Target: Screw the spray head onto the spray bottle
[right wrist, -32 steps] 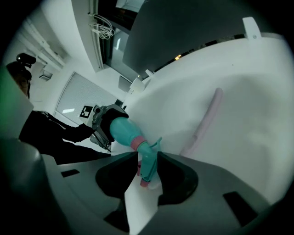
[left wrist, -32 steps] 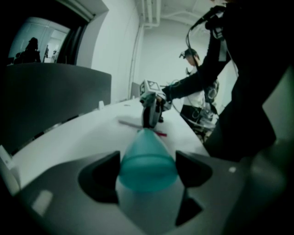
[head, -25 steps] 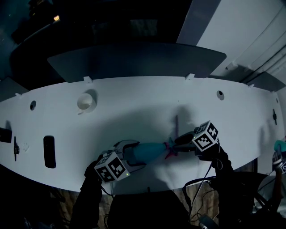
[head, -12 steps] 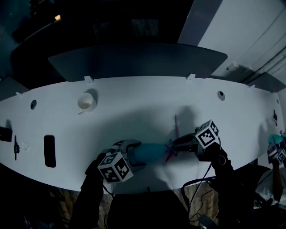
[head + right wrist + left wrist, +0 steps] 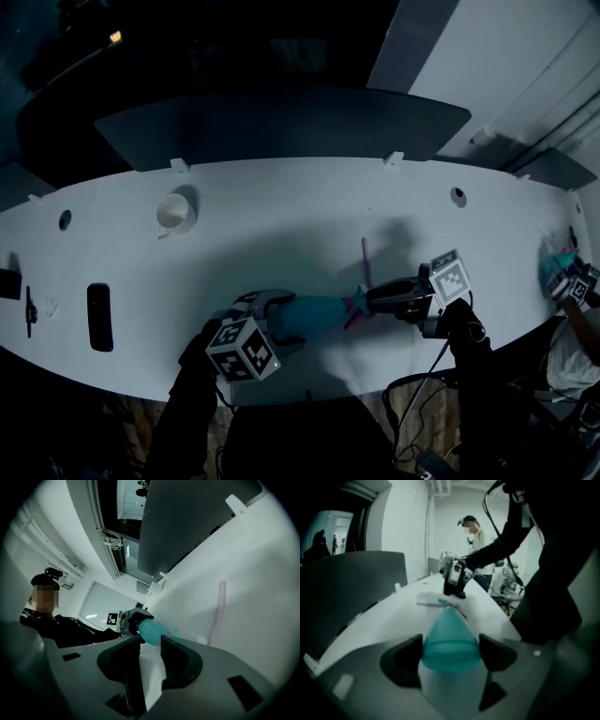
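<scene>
Left gripper [image 5: 275, 321] is clamping the wide end of the teal spray bottle [image 5: 319, 311], holding it on its side over the near part of the white worktop [image 5: 281, 216], with the neck pointing toward the right gripper [image 5: 375, 297]. That gripper is hovering just beyond the neck, its jaws only narrowly apart with nothing pinched between them, and its tips are just beside the pink-and-teal spray head [image 5: 356, 305] sitting at the bottle's mouth. A thin pink tube [image 5: 365, 261] is lying on the worktop just behind them.
</scene>
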Available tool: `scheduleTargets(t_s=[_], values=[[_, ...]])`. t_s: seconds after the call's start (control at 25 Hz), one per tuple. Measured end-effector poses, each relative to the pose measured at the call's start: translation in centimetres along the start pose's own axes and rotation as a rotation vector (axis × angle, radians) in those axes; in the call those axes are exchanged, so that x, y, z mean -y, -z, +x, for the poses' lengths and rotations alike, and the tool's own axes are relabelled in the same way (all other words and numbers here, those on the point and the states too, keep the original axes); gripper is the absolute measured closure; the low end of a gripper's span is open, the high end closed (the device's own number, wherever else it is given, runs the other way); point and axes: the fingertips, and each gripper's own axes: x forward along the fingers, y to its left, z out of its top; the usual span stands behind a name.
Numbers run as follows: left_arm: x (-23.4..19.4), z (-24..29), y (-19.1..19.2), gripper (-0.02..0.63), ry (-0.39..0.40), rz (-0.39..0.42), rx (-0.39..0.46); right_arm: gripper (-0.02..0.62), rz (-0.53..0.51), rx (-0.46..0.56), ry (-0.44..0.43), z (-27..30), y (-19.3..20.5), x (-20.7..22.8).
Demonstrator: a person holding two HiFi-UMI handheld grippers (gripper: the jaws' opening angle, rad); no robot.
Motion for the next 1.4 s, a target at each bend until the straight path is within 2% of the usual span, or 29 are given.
scheduleTargets(t_s=[0.2,0.28,0.44,0.6,0.76,0.8,0.92,1.08,1.24,1.4], values=[[0.1,1.0,-1.0,0.224,0.0,0.022,0.028,0.453,-0.044,-0.064,-0.006,1.7,0.3,-0.2],[0.1,0.9,-1.0,0.224,0.0,0.012,0.033,0.453,-0.07,-0.073,0.06,0.4,0.0,0.5],[0.0,0.8,-0.8,0.224,-0.004,0.004,0.037,0.451,-0.105,-0.158,0.199,-2.2,1.0,1.5],[0.2,0.9,-1.0,0.224,0.004,0.021,0.034,0.449,-0.041,-0.216,0.264,-2.8,4.6,1.6],[0.3,1.0,-0.8,0.224,0.017,0.04,0.027,0.448,0.098,-0.155,0.334,-3.5,8.9,3.2],[0.3,1.0,-0.8,0.224,0.023,0.043,0.026,0.416,0.135,-0.12,0.334,-3.3,9.5,3.7],[0.5,1.2,-0.9,0.224,0.048,0.057,0.016,0.408,0.198,-0.004,0.303,-2.5,9.4,4.3],[0.6,1.5,-1.1,0.224,0.069,0.088,-0.019,0.405,0.221,0.11,0.182,-0.8,7.4,3.6],[1.3,1.1,-0.7,0.224,0.086,0.07,-0.031,0.405,0.275,0.205,0.084,-0.6,7.1,2.8],[0.9,1.0,-0.3,0.224,0.072,0.101,-0.058,0.407,0.228,0.233,0.016,-1.1,6.4,2.1]])
